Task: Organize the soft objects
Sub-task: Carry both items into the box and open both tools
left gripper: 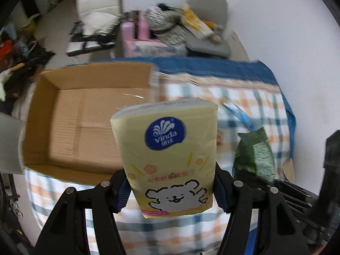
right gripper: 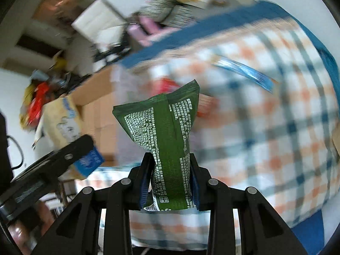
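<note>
My left gripper (left gripper: 171, 188) is shut on a yellow Vinda tissue pack (left gripper: 167, 148) and holds it upright above the checked tablecloth, just right of an open cardboard box (left gripper: 85, 116). My right gripper (right gripper: 170, 182) is shut on a green wet-wipe packet (right gripper: 167, 131), held above the cloth. That packet also shows at the right of the left wrist view (left gripper: 255, 155). The left gripper's finger (right gripper: 85, 148) shows at the left of the right wrist view.
A checked cloth with a blue border (left gripper: 244, 89) covers the table. A blue plastic strip (right gripper: 244, 72) and a red packet (right gripper: 167, 85) lie on it. Chairs piled with clutter (left gripper: 170, 25) stand beyond the far edge.
</note>
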Action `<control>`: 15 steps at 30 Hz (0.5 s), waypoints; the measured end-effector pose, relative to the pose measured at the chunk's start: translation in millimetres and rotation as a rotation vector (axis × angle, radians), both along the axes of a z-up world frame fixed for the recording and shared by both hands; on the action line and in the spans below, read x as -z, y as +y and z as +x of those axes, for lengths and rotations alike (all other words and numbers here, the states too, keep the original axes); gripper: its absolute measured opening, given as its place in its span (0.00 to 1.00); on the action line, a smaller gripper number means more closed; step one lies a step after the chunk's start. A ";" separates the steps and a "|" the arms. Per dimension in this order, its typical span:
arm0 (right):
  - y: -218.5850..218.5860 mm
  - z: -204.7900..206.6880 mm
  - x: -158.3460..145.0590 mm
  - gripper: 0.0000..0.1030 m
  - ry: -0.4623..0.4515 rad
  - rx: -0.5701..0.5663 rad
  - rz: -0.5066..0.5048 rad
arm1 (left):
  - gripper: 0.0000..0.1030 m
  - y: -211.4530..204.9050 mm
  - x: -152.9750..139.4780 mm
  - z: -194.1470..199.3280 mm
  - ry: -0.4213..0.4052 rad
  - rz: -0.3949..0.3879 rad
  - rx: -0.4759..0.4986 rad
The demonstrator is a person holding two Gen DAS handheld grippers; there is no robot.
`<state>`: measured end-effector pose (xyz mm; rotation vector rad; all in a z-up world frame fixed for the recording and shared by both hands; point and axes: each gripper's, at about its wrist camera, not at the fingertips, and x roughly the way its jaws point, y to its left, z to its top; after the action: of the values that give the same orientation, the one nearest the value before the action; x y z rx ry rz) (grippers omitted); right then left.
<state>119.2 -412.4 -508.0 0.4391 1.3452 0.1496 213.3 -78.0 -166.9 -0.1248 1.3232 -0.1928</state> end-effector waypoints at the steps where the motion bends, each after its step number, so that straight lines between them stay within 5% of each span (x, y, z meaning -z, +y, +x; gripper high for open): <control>1: 13.1 13.8 -0.2 0.34 -0.011 -0.020 0.002 | 0.60 15.4 -1.9 2.6 -0.004 0.004 -0.010; 6: 80.3 73.8 12.6 0.34 -0.032 -0.083 -0.001 | 0.60 90.0 5.4 35.0 0.013 0.023 -0.062; 15: 142.0 167.4 121.3 0.34 0.024 -0.110 -0.069 | 0.60 164.3 56.7 108.3 0.094 0.031 -0.053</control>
<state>286.6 -270.4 -629.3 0.3093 1.3947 0.1886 321.6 86.4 -223.6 -0.1441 1.4147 -0.1223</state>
